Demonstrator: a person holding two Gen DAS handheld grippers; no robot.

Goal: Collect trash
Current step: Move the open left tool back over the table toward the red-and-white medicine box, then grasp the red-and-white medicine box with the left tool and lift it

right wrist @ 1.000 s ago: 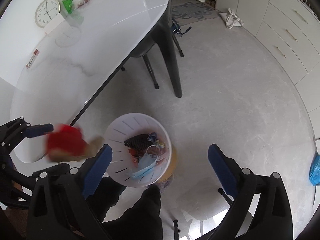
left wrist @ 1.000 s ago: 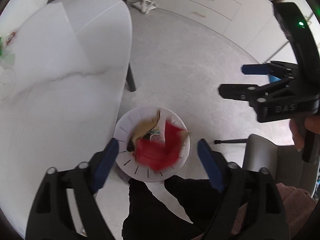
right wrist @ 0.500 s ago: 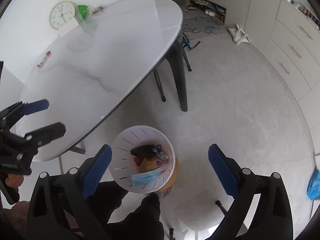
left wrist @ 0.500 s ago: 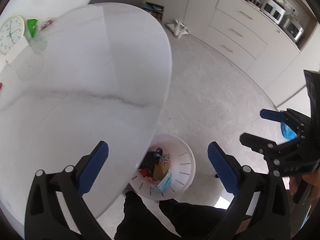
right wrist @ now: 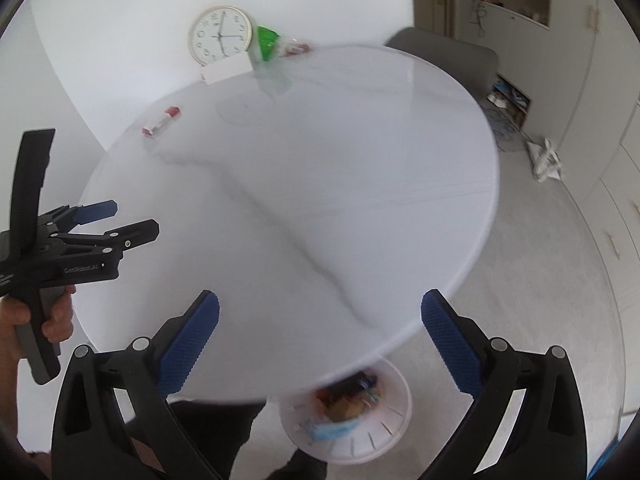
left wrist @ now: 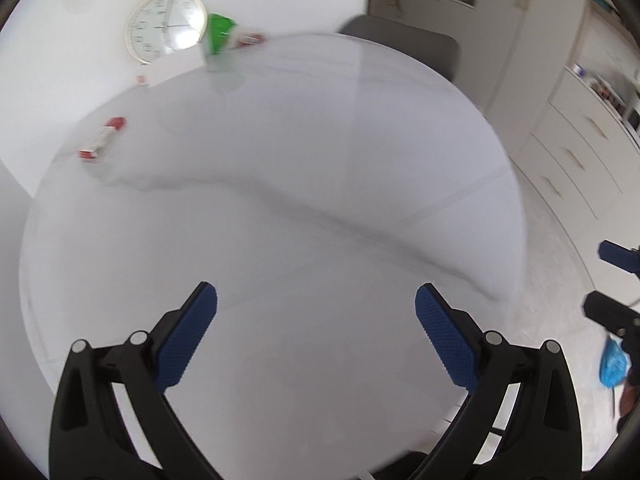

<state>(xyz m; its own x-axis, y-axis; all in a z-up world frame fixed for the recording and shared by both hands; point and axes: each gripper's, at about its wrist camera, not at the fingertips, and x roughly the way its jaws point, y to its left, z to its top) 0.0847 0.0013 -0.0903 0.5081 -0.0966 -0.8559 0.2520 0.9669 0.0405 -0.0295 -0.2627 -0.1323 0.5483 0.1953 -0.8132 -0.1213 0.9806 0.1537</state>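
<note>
The left claw [left wrist: 316,340] fills the bottom of the left wrist view with its blue pads [left wrist: 186,336] spread wide apart and nothing between them, over the white marble counter [left wrist: 280,200]. The right claw [right wrist: 320,344] stands the same way in its own view, pads well apart and empty, above the counter's near edge.

In the right wrist view the left claw also shows at the left edge, gripped by a hand [right wrist: 36,320].

Trash on the counter: a red-and-white wrapper [left wrist: 100,140] lies toward the upper left of the frame, and a green packet [left wrist: 218,34] sits at the far rim, just beside a small red-and-white scrap [left wrist: 250,38]. Both are blurred. A white box [right wrist: 226,68] stands in front of a round wall clock [right wrist: 220,34], next to the green packet.

Below the counter's edge, at the lower middle of the right wrist view, a white slotted bin [right wrist: 376,436] stands on the floor with mixed trash inside, a blue face mask [right wrist: 334,430] among it.

A grey chair [left wrist: 408,38] sits behind the counter at the upper right.
</note>
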